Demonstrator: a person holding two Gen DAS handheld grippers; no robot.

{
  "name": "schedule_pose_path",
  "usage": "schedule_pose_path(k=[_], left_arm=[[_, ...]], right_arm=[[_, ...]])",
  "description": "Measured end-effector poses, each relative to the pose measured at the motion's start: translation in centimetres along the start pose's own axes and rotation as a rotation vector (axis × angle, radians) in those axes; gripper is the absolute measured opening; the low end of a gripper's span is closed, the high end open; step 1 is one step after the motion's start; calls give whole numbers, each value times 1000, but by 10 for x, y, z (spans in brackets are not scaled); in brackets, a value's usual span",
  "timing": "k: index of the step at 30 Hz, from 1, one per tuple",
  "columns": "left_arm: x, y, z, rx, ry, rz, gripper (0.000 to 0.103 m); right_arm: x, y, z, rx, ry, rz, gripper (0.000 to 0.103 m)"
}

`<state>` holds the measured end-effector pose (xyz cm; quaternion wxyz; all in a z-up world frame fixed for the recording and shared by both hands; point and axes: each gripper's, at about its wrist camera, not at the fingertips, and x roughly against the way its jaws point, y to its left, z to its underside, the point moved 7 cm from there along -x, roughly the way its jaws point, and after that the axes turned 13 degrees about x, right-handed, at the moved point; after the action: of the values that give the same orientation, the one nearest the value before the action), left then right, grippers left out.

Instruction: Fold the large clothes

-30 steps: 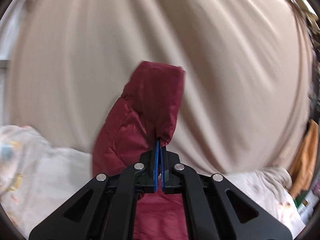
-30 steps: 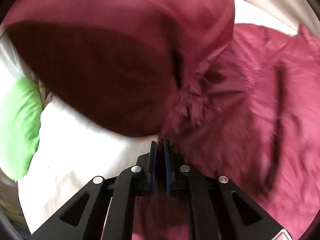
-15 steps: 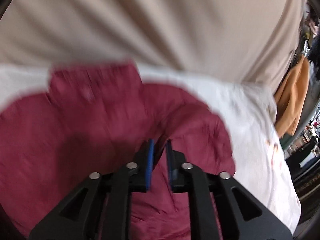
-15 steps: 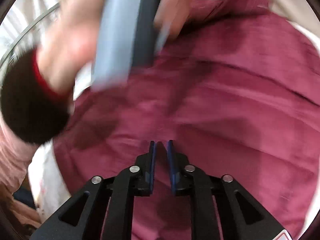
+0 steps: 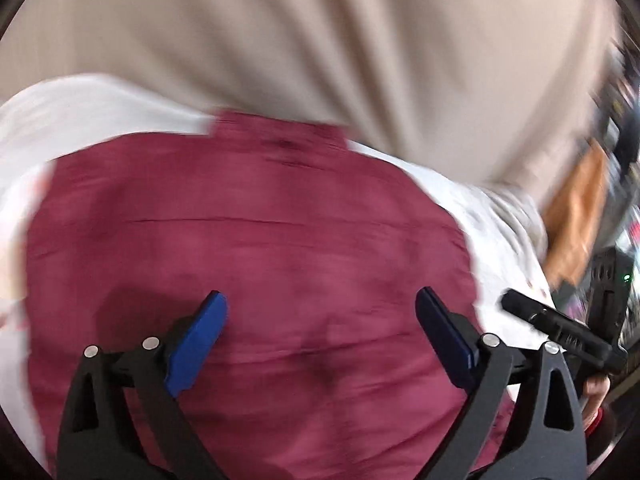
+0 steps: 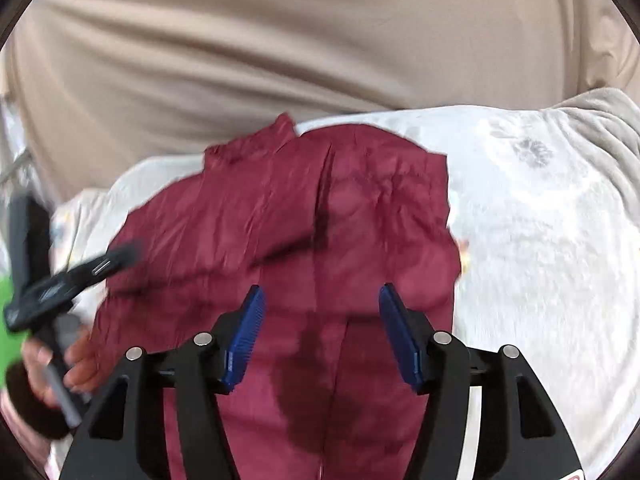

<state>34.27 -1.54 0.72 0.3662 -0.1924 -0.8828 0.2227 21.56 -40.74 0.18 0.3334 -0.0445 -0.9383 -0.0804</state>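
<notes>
Your left gripper (image 5: 320, 328) hangs over the dark red jacket (image 5: 256, 264) with its jaws spread wide and nothing between the blue pads (image 5: 198, 340); they have just been opening, and the cloth lies free beneath them. Your right gripper (image 6: 322, 332) is released too, its jaws just opened, with only jacket fabric showing below the gap and no pinch on it. From the right wrist view you can see your left hand (image 6: 60, 364) on its tool at the jacket's left edge

You have the jacket lying on the pale floral bedspread (image 6: 540, 220), in front of the beige curtain (image 6: 320, 40). It reads as part-folded: one panel lies over the body with a seam running down the middle, and the collar (image 6: 256, 144) points toward the curtain. By my judgement you have just laid a fold down and let go, so the fold is not finished

Next you need a fresh pair of grips. Pick the near hem or an outer edge, close on one layer stack cleanly, and lift evenly so the slippery padded fabric does not slide open
</notes>
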Motion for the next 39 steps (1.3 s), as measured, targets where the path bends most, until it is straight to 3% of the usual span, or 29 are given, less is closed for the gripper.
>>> schedule_pose_path(k=[6,8,10,11,14,16,18,20,22,25,27,29,30,31,33,37,39], left_arm=[[25,143,-28,394,-53,-116,91],[23,165,-28,442,-35,-119,83],[16,173,-27,426,-19,-141,67],[12,174,-27,395,-19,-175,63],[3,174,-26,307,-29,-259,50],[-2,176,-23,267,-35,-298,41],[-7,175,-20,259,-40,-303,40],[-9,176,-17,239,-44,-318,41],[-16,176,-20,218,-46,-337,41],[-21,173,-22,215,-45,-335,41],[-10,174,-21,223,-37,-321,43],[15,176,-15,252,-27,-291,56],[28,177,-10,268,-18,-275,70],[40,180,-3,288,-4,-264,81],[67,187,16,332,31,-242,85],[96,191,65,372,151,-212,89],[105,183,89,340,179,-207,89]], right_arm=[[-89,-6,-12,-159,79,-76,65],[-109,0,-10,-188,109,-84,56],[-113,15,-15,-165,104,-111,9],[-109,20,-17,-150,85,-118,5],[-69,33,-37,-30,-65,-63,3],[-65,25,-35,-28,-80,-22,2],[-84,12,-24,-32,-27,32,2],[-123,-5,4,-35,111,71,1],[-136,-9,14,-65,113,38,0],[-127,-8,9,-82,121,40,1],[-104,-9,9,-112,112,34,8],[-64,-12,17,-93,78,48,15],[-47,-14,24,-73,72,61,28],[-26,-17,35,-51,69,81,43],[6,-25,62,-25,87,100,54],[47,-37,132,-52,178,83,62],[60,-38,163,-68,228,54,63]])
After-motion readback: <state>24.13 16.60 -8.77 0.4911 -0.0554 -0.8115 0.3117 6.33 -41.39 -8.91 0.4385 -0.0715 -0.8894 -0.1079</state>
